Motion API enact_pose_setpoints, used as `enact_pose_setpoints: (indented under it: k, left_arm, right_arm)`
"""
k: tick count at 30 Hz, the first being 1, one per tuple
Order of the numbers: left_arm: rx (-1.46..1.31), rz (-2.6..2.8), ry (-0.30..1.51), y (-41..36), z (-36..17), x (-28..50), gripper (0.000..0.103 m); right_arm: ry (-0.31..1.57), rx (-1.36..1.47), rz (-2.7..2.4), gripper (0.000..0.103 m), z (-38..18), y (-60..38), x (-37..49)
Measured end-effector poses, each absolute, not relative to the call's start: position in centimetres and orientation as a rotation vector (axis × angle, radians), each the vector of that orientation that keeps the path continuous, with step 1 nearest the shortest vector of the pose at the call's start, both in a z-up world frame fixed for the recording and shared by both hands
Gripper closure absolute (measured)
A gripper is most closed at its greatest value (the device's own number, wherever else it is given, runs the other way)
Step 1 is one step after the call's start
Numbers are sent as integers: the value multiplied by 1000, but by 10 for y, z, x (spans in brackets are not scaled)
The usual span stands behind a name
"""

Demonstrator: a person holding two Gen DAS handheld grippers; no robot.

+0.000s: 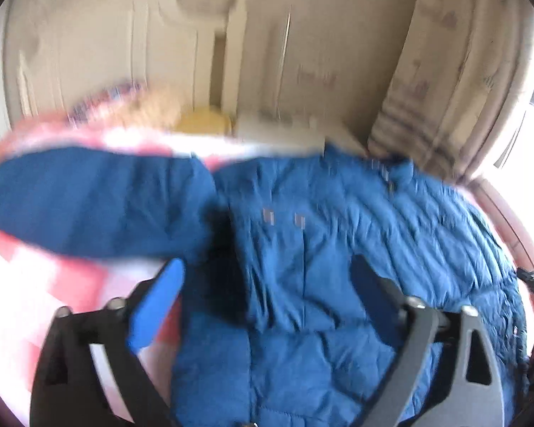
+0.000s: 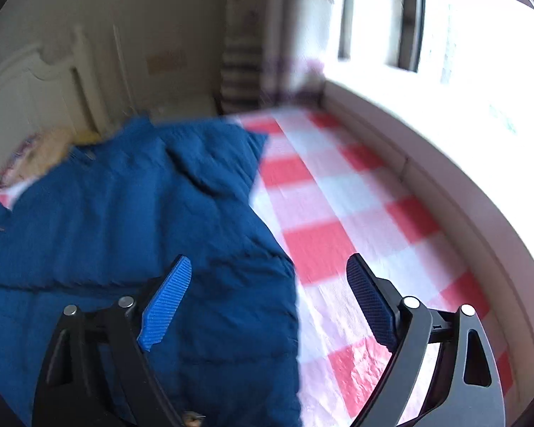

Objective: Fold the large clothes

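One blue quilted jacket [image 1: 338, 249] lies spread on a bed covered by one red-and-white checked sheet [image 2: 338, 213]; both views are smeared by motion blur. In the left wrist view the jacket fills the lower middle and right of the frame, with one sleeve [image 1: 89, 199] stretched out to the left across the sheet [image 1: 35, 284], and two small pale marks side by side on the chest. The left gripper [image 1: 267, 284] hangs over the jacket's body with its two blue-padded fingers [image 1: 156, 306] spread wide apart and nothing between them. In the right wrist view the jacket [image 2: 124, 231] takes the left half, its straight edge running down the middle, and the bare checked sheet takes the right half. The right gripper [image 2: 270, 284] is likewise released, its two fingers [image 2: 167, 302] set wide: one over the jacket, the other over the sheet, with the jacket's edge passing between them; whether either pad touches the cloth cannot be told. At the head of the bed sits one tan, fuzzy object [image 1: 153, 106], too blurred to identify, beside something yellow [image 1: 203, 121]. One patterned curtain [image 1: 445, 71] hangs at the right, next to one bright window [image 2: 480, 53] with a pale sill alongside the bed.
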State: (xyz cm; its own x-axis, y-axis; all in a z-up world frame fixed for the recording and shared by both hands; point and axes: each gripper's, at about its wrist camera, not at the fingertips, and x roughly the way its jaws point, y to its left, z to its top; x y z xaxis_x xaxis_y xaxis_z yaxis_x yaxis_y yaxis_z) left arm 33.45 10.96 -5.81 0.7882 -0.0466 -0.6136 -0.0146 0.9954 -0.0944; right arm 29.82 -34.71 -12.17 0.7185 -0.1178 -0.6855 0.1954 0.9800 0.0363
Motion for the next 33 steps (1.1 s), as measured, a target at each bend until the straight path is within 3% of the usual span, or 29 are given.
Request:
enact_pose_setpoints:
  k: [6,10,16,22,27,33]
  left_arm:
    - [22,-45,736,67,-62,369,6]
    - [220,-44,810,31,-104,394,5]
    - [186,-75,891,40,-125,407,2]
    - [226,-43,896,33,-128,408,2]
    - [223,-42,899,33,-127,409,2]
    - [218,-43,899,33,-128,408,2]
  right_arm:
    - [718,-6,14,28,-102,-283,339]
    - [847,-52,85,40,-141,-254,378]
    - [916,-45,110,42,-147,-260,388]
    - [826,-32,131,42,-121,-254,413]
    - [916,-66,134,38,-154,-239,441]
    - [899,-29,141,38,-131,-243,453]
